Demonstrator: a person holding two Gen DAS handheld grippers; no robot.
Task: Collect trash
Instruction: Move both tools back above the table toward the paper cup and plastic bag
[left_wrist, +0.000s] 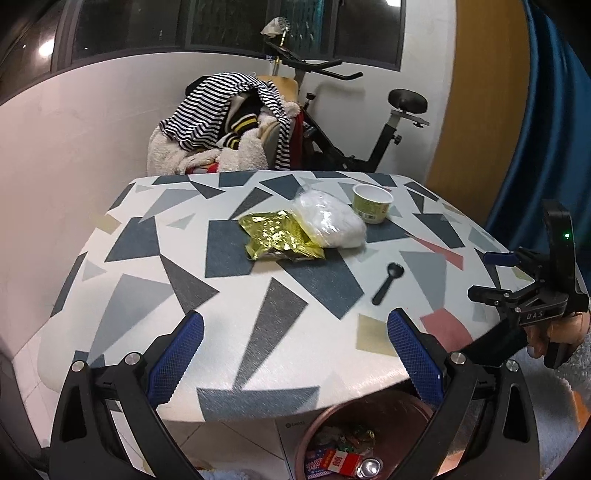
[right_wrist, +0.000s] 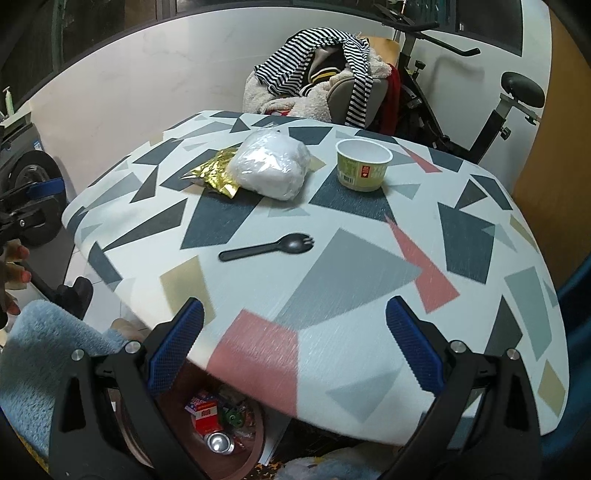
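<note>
Four pieces of trash on the patterned table (right_wrist: 369, 295): black plastic spork (right_wrist: 267, 248) nearest, paper cup (right_wrist: 364, 164) upright beyond it, white-filled clear bag (right_wrist: 271, 168) lying partly on crumpled gold foil wrapper (right_wrist: 212, 171). Likely all light; spork stiff, flat and probably slippery, best pinched across the handle, cup crushable and best taken at the rim, bag and foil soft enough to grab at any fold. Both left gripper (left_wrist: 295, 354) and right gripper (right_wrist: 294, 349) spread wide, holding nothing, over the near edge above a part-filled bin (left_wrist: 391, 413); nothing blocking, clothes-heaped chair (left_wrist: 221, 125) and exercise bike (left_wrist: 351, 110) well behind.
</note>
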